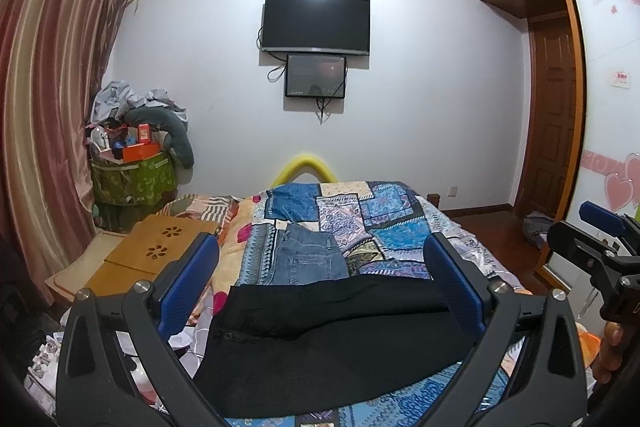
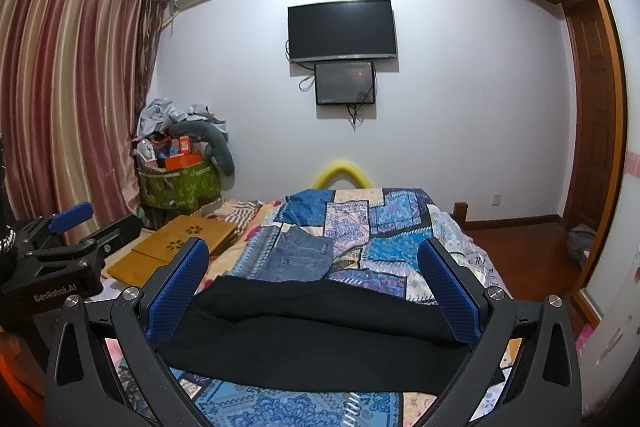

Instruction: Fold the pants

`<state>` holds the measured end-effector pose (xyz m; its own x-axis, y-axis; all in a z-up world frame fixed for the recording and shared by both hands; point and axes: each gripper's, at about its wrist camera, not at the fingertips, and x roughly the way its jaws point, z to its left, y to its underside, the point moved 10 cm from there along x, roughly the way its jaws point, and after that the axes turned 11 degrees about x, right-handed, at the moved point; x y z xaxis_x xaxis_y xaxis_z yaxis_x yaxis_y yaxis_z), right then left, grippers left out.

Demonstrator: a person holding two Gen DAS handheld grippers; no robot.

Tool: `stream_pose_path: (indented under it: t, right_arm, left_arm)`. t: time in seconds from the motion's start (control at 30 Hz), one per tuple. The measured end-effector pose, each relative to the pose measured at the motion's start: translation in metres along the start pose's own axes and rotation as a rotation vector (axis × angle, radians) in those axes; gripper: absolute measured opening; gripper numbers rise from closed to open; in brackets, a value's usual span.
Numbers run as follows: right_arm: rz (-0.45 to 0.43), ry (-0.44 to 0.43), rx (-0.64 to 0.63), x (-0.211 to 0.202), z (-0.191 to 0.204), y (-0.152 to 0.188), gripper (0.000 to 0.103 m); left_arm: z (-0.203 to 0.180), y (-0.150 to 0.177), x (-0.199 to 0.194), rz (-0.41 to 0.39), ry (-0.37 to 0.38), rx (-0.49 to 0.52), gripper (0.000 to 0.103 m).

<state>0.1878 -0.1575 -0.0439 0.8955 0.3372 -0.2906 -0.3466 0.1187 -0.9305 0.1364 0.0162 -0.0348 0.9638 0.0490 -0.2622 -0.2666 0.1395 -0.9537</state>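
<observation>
Black pants (image 1: 328,343) lie across the near part of the patchwork bedspread (image 1: 384,223), in folded layers, a button at their left end. They also show in the right wrist view (image 2: 316,339). My left gripper (image 1: 320,279) is open, hovering above the pants with its blue pads wide apart and empty. My right gripper (image 2: 316,279) is open too, above the same pants, holding nothing. Each gripper shows in the other's view: the right at the edge (image 1: 600,247), the left at the edge (image 2: 68,231).
Folded blue jeans (image 1: 308,255) lie farther up the bed. A wooden lap tray (image 1: 160,247) sits left of the bed. A green basket (image 1: 132,179) piled with clutter stands by the curtain. A wardrobe (image 1: 600,107) and wood floor lie to the right.
</observation>
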Motion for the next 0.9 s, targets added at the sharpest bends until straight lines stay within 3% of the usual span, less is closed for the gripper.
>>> stream_pose_path:
  t: [0.43, 0.57, 0.67, 0.9]
  right_arm:
    - [0.152, 0.069, -0.042, 0.094, -0.034, 0.03, 0.103]
    - [0.215, 0.11, -0.074, 0.134, -0.053, 0.041, 0.103]
    - [0.277, 0.116, -0.088, 0.164, -0.068, 0.053, 0.103]
    - [0.411, 0.071, -0.148, 0.214, -0.084, 0.082, 0.103]
  left_arm:
    - [0.055, 0.029, 0.137, 0.168, -0.001, -0.025, 0.103]
    - [0.088, 0.051, 0.191, 0.238, -0.067, -0.019, 0.103]
    - [0.112, 0.073, 0.233, 0.316, -0.062, -0.033, 0.103]
    - [0.153, 0.132, 0.312, 0.484, -0.097, -0.024, 0.099]
